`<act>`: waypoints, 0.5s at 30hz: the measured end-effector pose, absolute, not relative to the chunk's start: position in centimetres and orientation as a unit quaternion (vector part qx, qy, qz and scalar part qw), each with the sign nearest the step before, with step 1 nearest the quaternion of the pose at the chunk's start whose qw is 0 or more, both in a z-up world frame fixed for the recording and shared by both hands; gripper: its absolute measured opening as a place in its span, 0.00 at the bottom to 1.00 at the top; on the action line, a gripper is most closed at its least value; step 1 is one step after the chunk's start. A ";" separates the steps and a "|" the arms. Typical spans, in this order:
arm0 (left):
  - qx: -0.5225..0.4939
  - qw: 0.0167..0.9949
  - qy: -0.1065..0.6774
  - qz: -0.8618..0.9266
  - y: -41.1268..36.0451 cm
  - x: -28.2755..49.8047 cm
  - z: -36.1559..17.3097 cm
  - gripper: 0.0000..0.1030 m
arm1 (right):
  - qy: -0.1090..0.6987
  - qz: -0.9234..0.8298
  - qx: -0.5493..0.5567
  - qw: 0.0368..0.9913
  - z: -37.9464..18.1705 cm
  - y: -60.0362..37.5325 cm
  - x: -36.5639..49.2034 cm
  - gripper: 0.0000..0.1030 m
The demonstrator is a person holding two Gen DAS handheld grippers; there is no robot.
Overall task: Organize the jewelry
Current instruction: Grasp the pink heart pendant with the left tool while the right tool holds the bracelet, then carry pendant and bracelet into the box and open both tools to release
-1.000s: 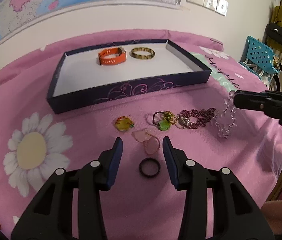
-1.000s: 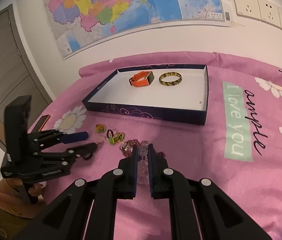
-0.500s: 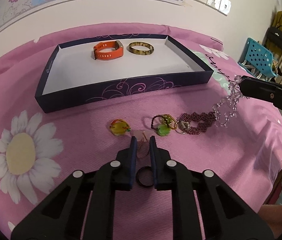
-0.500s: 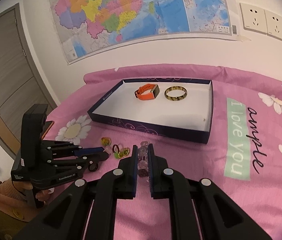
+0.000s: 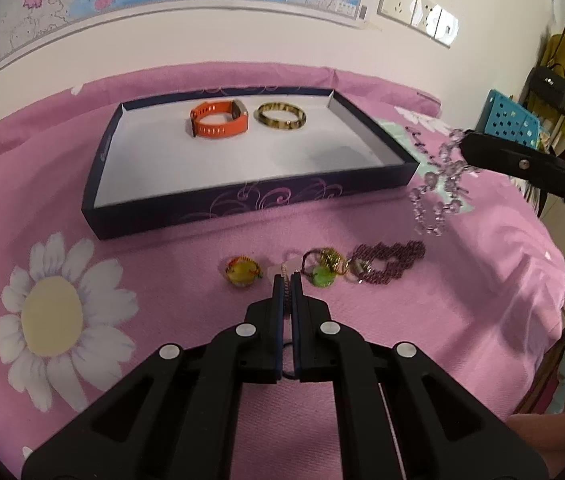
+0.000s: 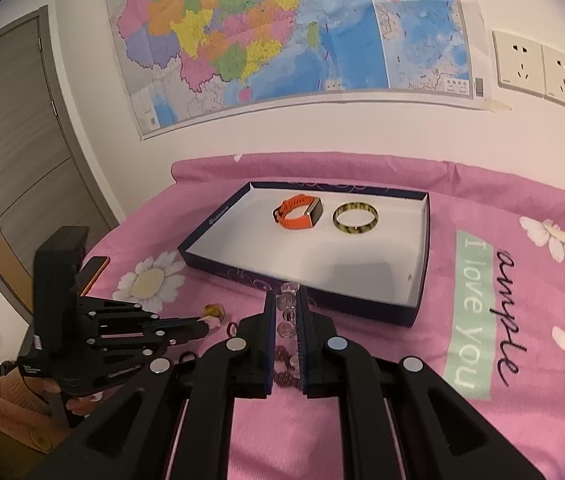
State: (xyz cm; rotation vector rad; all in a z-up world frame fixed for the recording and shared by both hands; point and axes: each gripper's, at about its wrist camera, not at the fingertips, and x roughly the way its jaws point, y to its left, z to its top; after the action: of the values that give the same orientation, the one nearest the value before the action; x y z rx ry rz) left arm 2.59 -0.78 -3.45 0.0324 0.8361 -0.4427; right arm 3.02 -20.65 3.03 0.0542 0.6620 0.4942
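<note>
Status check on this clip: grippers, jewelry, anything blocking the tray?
Left gripper just closed on pink bracelet. Right gripper shut on clear bead bracelet, lifted off cloth. Tray path open.

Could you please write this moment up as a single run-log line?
left hand-held gripper: shut on pink bead bracelet | right hand-held gripper: shut on clear crystal bracelet, lifted | tray: orange watch, bangle

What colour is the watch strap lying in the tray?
Orange, on the watch in the tray; clearest in the right wrist view.
</note>
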 end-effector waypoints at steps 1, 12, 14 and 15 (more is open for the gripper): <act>0.016 0.892 0.398 -0.213 -0.7 2.6 -3.1 0.03 | 0.320 0.241 0.027 0.916 3.2 -20.7 3.2 0.08; 0.020 0.908 0.358 -0.216 -0.1 3.8 0.3 0.03 | 0.304 0.243 0.025 0.921 4.7 -20.3 5.9 0.08; 0.025 0.911 0.354 -0.212 -0.1 4.4 0.6 0.03 | 0.302 0.241 0.022 0.922 4.8 -20.1 6.6 0.08; 0.027 0.912 0.353 -0.209 -0.1 4.9 0.7 0.03 | 0.303 0.240 0.020 0.922 4.8 -20.0 7.0 0.08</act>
State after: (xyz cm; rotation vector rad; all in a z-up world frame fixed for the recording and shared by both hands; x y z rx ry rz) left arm 4.86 -0.14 0.74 0.0560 0.7274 -0.4313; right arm 6.98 -20.03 4.85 0.0414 0.6219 0.4933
